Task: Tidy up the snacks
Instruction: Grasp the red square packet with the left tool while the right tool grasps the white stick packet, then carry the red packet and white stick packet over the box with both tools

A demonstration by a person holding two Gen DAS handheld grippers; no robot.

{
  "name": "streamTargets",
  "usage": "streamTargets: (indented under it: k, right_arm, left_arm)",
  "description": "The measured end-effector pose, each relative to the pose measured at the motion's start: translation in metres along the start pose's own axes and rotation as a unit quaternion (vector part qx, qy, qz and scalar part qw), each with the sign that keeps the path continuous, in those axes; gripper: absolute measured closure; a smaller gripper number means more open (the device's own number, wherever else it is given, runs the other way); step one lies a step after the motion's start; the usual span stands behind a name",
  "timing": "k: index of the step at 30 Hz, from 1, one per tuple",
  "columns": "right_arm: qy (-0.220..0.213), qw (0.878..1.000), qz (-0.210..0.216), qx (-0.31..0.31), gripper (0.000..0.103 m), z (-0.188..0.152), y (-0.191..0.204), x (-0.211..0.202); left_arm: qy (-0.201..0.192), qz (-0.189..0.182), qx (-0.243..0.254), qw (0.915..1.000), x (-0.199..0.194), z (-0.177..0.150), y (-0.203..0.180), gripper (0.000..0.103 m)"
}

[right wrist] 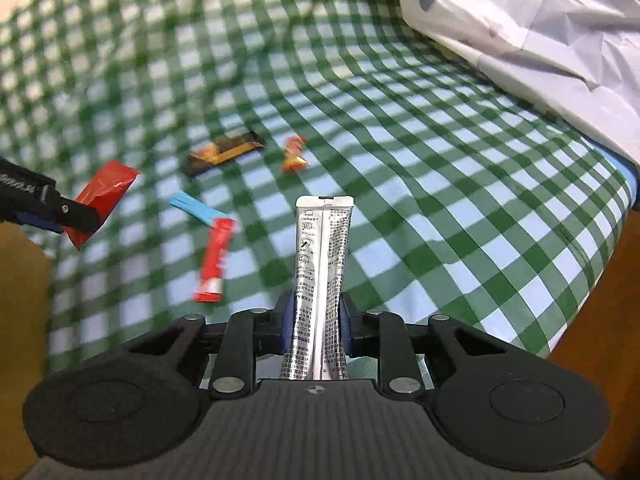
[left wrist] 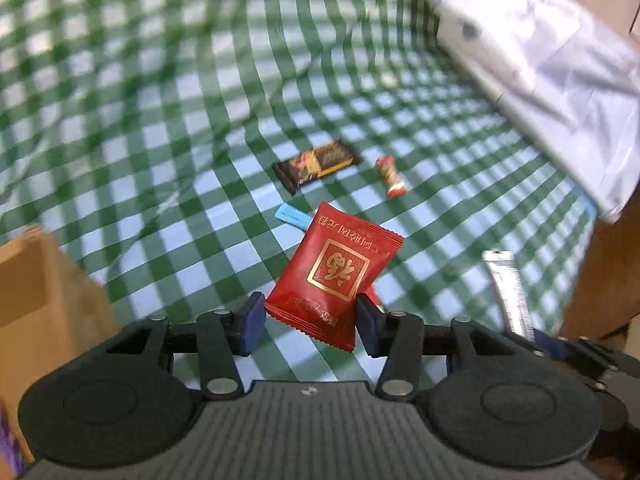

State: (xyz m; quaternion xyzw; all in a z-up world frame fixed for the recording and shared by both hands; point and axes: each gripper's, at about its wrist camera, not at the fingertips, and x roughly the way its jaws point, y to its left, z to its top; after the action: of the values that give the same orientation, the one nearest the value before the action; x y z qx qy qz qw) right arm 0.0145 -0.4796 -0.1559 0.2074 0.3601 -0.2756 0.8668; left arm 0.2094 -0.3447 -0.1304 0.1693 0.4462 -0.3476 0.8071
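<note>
My left gripper (left wrist: 310,322) is shut on a red snack packet (left wrist: 334,270) with gold lettering, held above the green checked cloth (left wrist: 160,120); the packet also shows in the right wrist view (right wrist: 105,196). My right gripper (right wrist: 316,320) is shut on a silver stick sachet (right wrist: 320,264), upright between the pads; it also shows in the left wrist view (left wrist: 508,292). On the cloth lie a dark bar wrapper (left wrist: 318,164), a small red candy (left wrist: 392,176), a blue stick (right wrist: 196,208) and a red stick (right wrist: 214,260).
A crumpled white bag (right wrist: 540,24) lies at the far right of the cloth. A brown cardboard box (left wrist: 44,292) stands at the left. The cloth's edge and a brown surface (right wrist: 592,344) show at the lower right.
</note>
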Motion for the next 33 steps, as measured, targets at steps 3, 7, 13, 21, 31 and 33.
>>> streamTargets:
  k: [3, 7, 13, 21, 31, 33]
  right_arm:
    - [-0.021, 0.999, 0.031, -0.007, 0.079, 0.003, 0.012, -0.039]
    - [-0.034, 0.996, 0.079, -0.023, 0.079, -0.001, 0.036, -0.087]
    - [-0.012, 0.982, 0.179, -0.057, 0.079, -0.029, 0.082, -0.15]
    - [0.016, 0.952, 0.271, -0.138, 0.079, -0.074, 0.155, -0.217]
    - [0.011, 0.943, 0.273, -0.192, 0.079, -0.099, 0.194, -0.262]
    - [0.009, 0.943, 0.269, -0.196, 0.079, -0.101, 0.195, -0.265]
  left_arm:
    - [-0.031, -0.002, -0.018, 0.9993, -0.062, -0.023, 0.001, 0.05]
    - [-0.055, 0.015, -0.044, 0.9974, -0.129, -0.063, 0.007, 0.05]
    - [-0.071, 0.069, -0.098, 0.9903, -0.212, -0.133, 0.03, 0.05]
    - [-0.092, 0.131, -0.164, 0.9735, -0.296, -0.219, 0.066, 0.05]
    - [-0.131, 0.131, -0.186, 0.965, -0.34, -0.274, 0.076, 0.049]
    - [-0.139, 0.127, -0.186, 0.9644, -0.342, -0.277, 0.076, 0.05]
